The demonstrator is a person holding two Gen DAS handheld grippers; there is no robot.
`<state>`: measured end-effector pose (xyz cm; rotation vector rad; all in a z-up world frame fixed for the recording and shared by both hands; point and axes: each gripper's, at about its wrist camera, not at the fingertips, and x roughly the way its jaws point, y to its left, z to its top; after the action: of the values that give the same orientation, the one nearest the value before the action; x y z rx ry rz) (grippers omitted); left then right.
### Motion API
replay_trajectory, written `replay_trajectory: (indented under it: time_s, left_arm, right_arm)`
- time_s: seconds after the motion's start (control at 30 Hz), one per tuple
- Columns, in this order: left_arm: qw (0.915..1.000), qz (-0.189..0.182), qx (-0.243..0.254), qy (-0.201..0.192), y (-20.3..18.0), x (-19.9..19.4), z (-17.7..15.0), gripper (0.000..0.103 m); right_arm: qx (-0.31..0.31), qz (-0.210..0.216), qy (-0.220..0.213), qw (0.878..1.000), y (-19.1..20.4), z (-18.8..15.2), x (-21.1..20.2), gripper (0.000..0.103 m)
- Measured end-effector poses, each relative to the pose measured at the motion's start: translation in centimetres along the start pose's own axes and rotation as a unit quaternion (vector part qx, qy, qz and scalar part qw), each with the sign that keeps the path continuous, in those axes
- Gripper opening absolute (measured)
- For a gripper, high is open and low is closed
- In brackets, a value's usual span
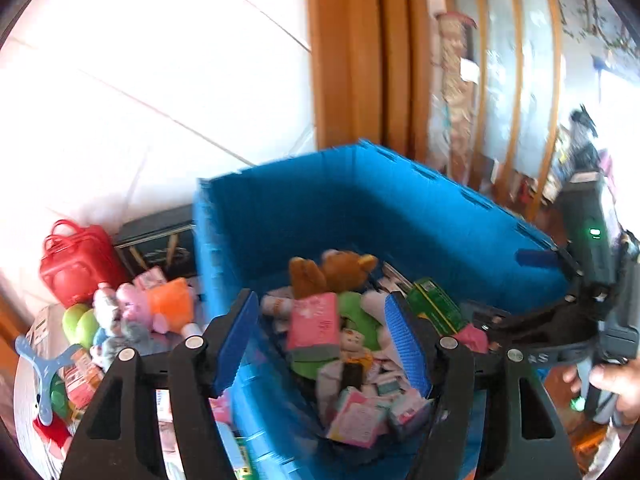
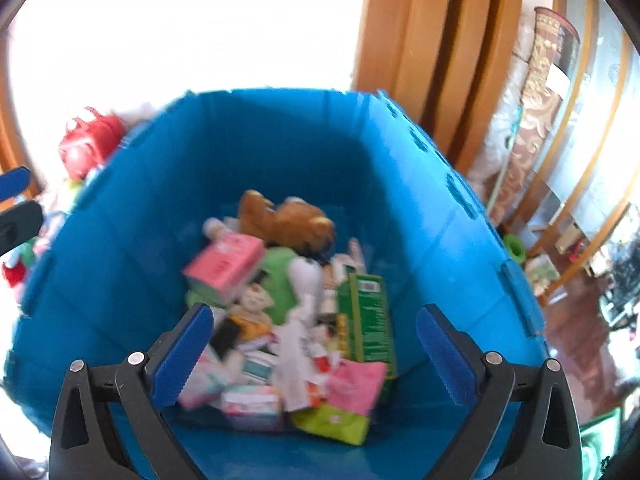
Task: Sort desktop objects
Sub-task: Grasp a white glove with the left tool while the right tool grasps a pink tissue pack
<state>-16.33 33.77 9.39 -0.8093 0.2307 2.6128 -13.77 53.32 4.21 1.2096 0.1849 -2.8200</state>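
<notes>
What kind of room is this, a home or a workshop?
Most likely a lived-in home, perhaps a living room. A blue storage bin holds a brown teddy bear and small packets, more toys lie piled beside it, and a wooden door frame stands behind.

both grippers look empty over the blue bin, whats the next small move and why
Probably swing the left gripper left, toward the unsorted pile by the red bag, and line up on the orange toy. Both it and the right gripper are open with nothing held above the blue bin, and items still lie outside it.
</notes>
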Motion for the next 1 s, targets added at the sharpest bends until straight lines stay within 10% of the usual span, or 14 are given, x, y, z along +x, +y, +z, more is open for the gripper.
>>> replay_trajectory:
  time_s: [0.3, 0.43, 0.77, 1.0]
  left_arm:
    - [0.998, 0.046, -0.038, -0.024, 8.8, -4.1, -4.2, 0.066]
    - [0.9946, 0.081, -0.062, -0.018, 14.4, -5.1, -7.2, 0.082]
    - [0.9748, 0.183, -0.116, 0.056, 31.4, -5.4, -18.2, 0.084]
    - [0.9687, 0.173, -0.136, 0.114, 38.5, -2.0, -26.2, 0.084]
  right_arm:
    - [-0.018, 0.062, -0.131, 0.989, 9.3, 1.5, -6.6, 0.103]
    - [-0.039, 0.098, -0.153, 0.983, 14.9, 2.0, -7.4, 0.103]
    - [-0.057, 0.136, -0.139, 0.979, 26.6, 1.9, -4.7, 0.103]
    - [-0.053, 0.121, -0.069, 0.989, 33.5, -0.9, 2.0, 0.103]
